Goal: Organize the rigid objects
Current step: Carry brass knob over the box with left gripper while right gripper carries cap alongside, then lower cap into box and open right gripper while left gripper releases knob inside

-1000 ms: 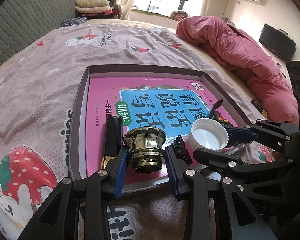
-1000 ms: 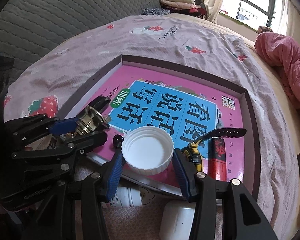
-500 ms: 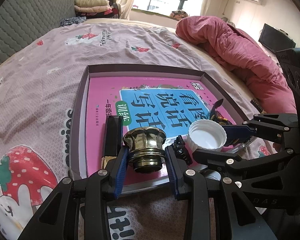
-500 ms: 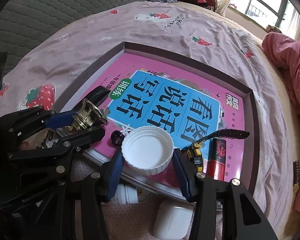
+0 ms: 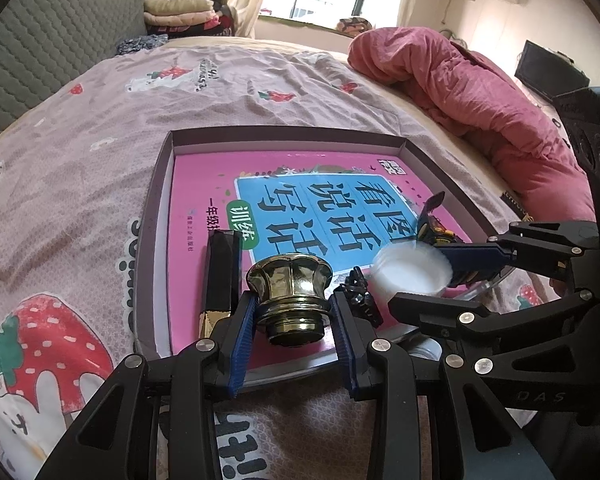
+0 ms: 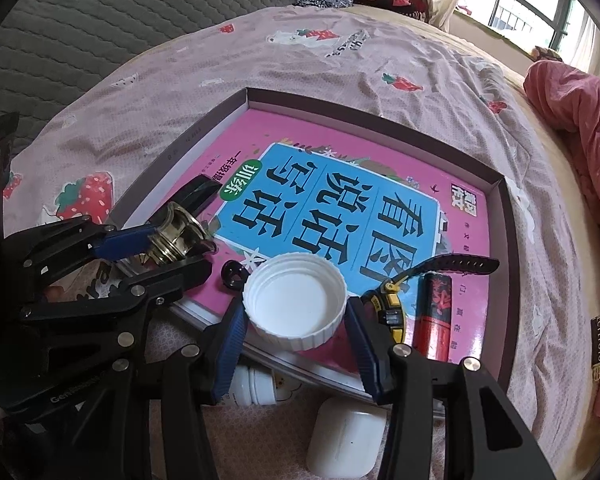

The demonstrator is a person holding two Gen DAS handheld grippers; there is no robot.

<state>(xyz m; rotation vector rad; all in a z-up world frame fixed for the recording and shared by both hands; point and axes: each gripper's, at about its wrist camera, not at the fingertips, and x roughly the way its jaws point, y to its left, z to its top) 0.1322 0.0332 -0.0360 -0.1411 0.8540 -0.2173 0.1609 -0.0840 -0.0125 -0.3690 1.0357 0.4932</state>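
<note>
My left gripper (image 5: 294, 320) is shut on a brass knob (image 5: 290, 298) and holds it over the near edge of a shallow box (image 5: 156, 200) with a pink book (image 5: 204, 184) inside. The knob also shows in the right wrist view (image 6: 178, 236). My right gripper (image 6: 296, 320) is shut on a white plastic cap (image 6: 294, 308), open side up, over the box's near edge (image 6: 512, 280). The cap appears blurred in the left wrist view (image 5: 410, 272).
In the box lie a black stick (image 5: 220, 272), a small black piece (image 6: 233, 274), a yellow-and-black watch (image 6: 392, 308) and a red cylinder (image 6: 434, 320). A white bottle (image 6: 256, 386) and a white earbud case (image 6: 346, 440) lie on the bedspread before the box. A red quilt (image 5: 480, 96) lies right.
The right gripper has moved forward and a little down with the white cap, closer over the box. The left gripper and the knob have stayed still.
</note>
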